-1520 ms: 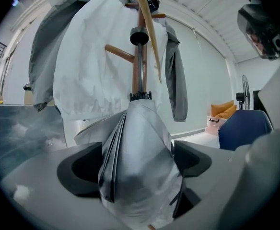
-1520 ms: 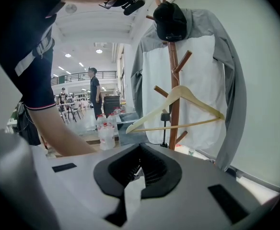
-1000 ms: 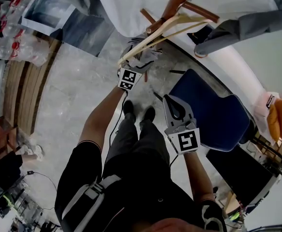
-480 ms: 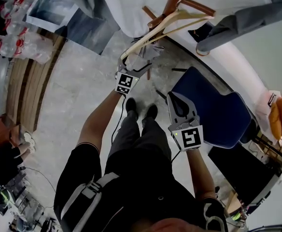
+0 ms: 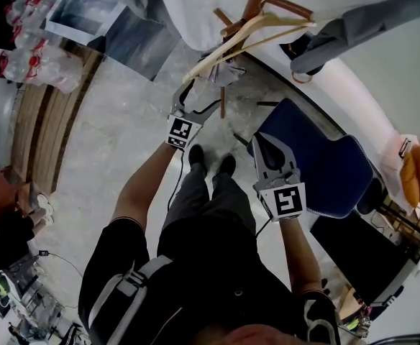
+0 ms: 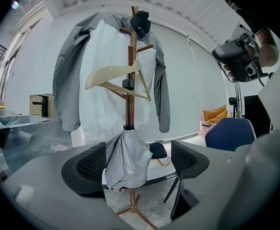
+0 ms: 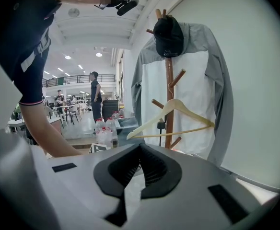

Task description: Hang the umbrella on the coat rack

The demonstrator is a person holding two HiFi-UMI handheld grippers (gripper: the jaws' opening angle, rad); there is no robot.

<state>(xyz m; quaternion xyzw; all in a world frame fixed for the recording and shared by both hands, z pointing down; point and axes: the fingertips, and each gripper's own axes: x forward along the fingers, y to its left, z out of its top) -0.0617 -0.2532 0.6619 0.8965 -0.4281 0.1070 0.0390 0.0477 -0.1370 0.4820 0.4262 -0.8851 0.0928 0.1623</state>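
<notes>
Head view: left gripper, jaws apart though just narrowing, nothing gripped; blue padded chair close beside right gripper.
Left gripper view: folded grey fabric umbrella hanging on brown wooden coat rack, beneath pale wooden hanger; bare floor around base.
Right gripper view: jaws together, empty.

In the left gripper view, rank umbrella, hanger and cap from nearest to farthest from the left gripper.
1. Umbrella, low on the rack, straight ahead.
2. Hanger, higher, mid-rack.
3. Cap, on the rack's top.
The left gripper has just been closing its jaws; they grip nothing, the umbrella hangs beyond them.
</notes>
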